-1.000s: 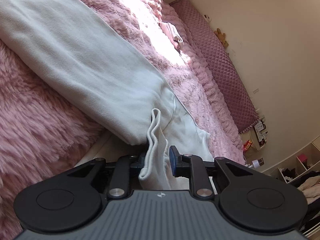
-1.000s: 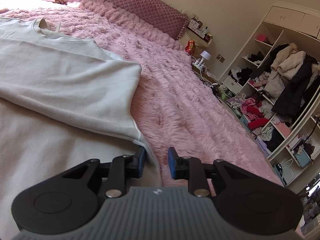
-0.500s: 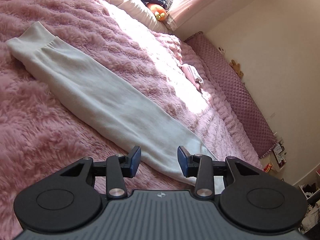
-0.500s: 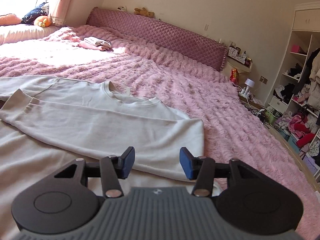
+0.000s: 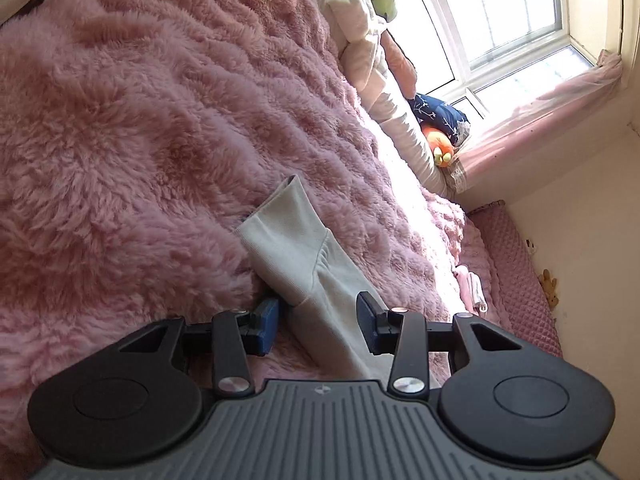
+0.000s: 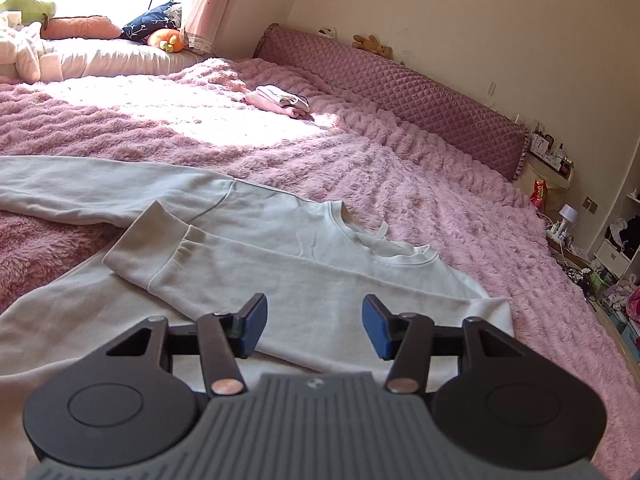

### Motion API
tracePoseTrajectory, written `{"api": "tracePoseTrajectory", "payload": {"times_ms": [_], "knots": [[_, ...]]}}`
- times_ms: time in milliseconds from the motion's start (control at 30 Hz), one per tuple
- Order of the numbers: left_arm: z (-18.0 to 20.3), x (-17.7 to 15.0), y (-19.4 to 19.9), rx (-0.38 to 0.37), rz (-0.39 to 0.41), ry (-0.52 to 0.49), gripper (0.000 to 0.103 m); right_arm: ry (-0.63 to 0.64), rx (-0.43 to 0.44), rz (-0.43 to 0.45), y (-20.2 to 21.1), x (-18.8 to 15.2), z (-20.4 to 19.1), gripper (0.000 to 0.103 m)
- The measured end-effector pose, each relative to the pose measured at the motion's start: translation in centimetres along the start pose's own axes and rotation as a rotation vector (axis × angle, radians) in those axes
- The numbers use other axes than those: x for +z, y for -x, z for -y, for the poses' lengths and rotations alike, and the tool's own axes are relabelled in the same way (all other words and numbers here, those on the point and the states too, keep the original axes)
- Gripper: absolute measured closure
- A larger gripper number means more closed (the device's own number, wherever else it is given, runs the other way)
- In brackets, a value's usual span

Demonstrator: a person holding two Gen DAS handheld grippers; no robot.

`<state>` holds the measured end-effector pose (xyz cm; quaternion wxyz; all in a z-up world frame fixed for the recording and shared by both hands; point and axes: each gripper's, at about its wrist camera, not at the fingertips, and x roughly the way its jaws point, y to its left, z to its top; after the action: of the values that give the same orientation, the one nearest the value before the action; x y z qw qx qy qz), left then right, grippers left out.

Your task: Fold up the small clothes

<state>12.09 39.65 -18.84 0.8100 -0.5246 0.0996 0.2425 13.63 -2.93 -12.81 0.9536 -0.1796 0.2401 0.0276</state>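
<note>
Left gripper (image 5: 316, 326) hovering over a sleeve on the bed

The pale grey-white cotton sleeve (image 5: 316, 280) with its ribbed cuff (image 5: 280, 232) is lying across the fluffy pink plush blanket (image 5: 140, 128), running between the blue-padded jaws, which are standing apart and not pressing on it. Sunlight is coming through the white-framed window (image 5: 500, 20) and falling on the bed; an orange plush toy (image 5: 438, 146) and a navy patterned cushion (image 5: 438, 112) are resting by the sill, and small folded pink and white clothes (image 5: 472, 288) are lying near the quilted mauve headboard (image 5: 520, 276).

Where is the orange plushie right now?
In the right wrist view, the orange plushie lies at the far left, by the window, beside the navy pillow.
</note>
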Motion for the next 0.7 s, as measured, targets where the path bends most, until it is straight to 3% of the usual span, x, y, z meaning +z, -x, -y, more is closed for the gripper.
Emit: {"api": "tracePoseTrajectory", "payload": {"times_ms": [100,167,200,267,400,533,700], "knots": [[-0.4,0.4,-0.8,0.013,-0.001,0.046,0.057,0.011,-0.002,-0.004,0.1,0.0,-0.1,0.053],[-0.4,0.5,-0.7,-0.023,0.013,0.056,0.056,0.011,-0.005,-0.007,0.1,-0.1,0.1,0.052],[-0.2,0.5,-0.6,-0.039,0.019,0.039,0.062,0.012,-0.006,-0.01,0.1,-0.2,0.3,0.051],[0.4,0.6,-0.2,-0.061,0.034,-0.005,0.092,0.012,-0.01,-0.015,0.1,-0.4,0.4,0.05],[3.2,0.8,0.7,-0.128,0.053,-0.074,0.092,0.005,-0.01,-0.019,0.5,-0.9,0.9,0.05],[7.2,0.2,1.3,-0.249,0.033,-0.086,0.093,-0.023,-0.014,-0.027,0.8,-1.3,1.8,0.05],[14.8,-3.3,2.6,-0.484,-0.058,-0.158,0.093,-0.064,-0.039,-0.023,1.7,-2.1,4.0,0.049]]}}
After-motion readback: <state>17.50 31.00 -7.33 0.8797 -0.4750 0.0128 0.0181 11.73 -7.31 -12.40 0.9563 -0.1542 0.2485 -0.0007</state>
